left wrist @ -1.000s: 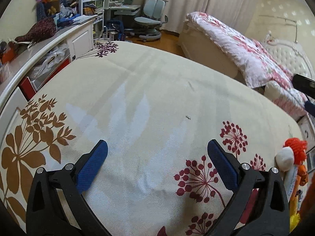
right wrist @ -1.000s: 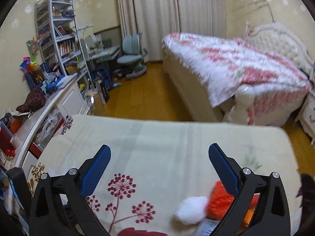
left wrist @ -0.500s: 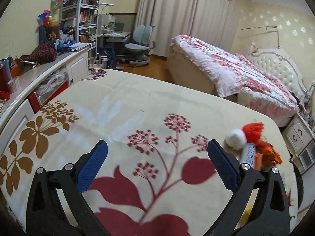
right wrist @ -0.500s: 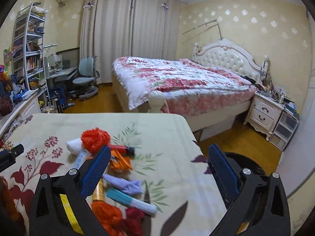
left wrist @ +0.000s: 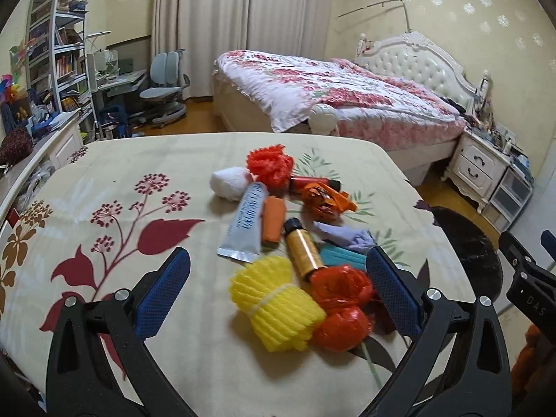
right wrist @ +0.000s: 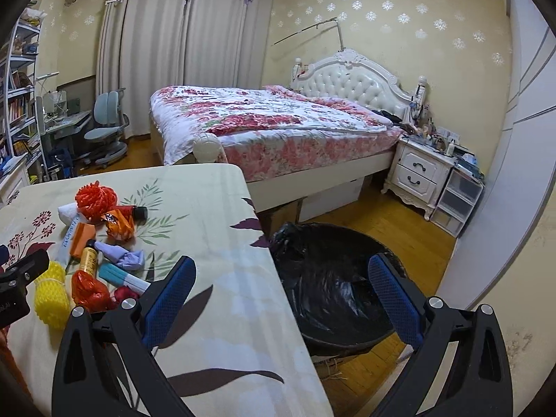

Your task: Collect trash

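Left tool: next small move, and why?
Probably lower the left tool onto the yellow foam net and close. It is open and empty, the net lies nearest between its fingers at the front of the trash pile, and the bag-lined bin waits beside the table.

A lived-in home bedroom

It was a bedroom in a home. A bed (right wrist: 278,128) with a floral quilt and a tufted white headboard (right wrist: 351,80) filled the centre of the frame, a white nightstand (right wrist: 417,170) stood at its right, long curtains (right wrist: 180,48) hung at upper left, and a desk chair (right wrist: 106,128) and bookshelf (left wrist: 59,52) stood at the left edge
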### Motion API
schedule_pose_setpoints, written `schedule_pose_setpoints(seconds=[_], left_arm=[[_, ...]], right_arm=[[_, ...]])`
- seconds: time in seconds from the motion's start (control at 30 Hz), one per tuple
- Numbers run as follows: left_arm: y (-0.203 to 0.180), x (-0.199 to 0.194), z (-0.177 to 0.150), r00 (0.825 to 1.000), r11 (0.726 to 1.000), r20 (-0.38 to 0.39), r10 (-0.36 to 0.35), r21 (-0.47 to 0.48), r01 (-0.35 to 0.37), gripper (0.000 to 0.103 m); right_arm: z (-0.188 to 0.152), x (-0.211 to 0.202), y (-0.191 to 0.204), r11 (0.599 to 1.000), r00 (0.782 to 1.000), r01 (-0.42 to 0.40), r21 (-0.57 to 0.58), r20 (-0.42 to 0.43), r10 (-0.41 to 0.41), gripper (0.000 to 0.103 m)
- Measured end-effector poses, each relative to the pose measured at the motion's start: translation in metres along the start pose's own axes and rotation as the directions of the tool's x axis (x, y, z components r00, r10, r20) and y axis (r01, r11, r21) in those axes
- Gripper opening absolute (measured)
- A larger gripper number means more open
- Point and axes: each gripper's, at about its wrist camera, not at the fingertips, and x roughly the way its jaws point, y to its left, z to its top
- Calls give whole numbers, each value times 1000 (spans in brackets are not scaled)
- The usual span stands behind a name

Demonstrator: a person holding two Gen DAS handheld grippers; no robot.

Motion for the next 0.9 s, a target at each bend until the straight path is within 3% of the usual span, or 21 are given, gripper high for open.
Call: schedule_pose_setpoints(seconds=[0.5, 0.9], left_arm=[[-87, 7, -22, 998, 989, -10, -62, 138, 63, 99], [-114, 17, -19, 994, 980, -35, -104, 169, 108, 99]], right_arm=[[-33, 14, -40, 996, 998, 34, 86, -52, -29, 97], [-40, 16, -55, 992, 996, 60, 107, -71, -52, 97]])
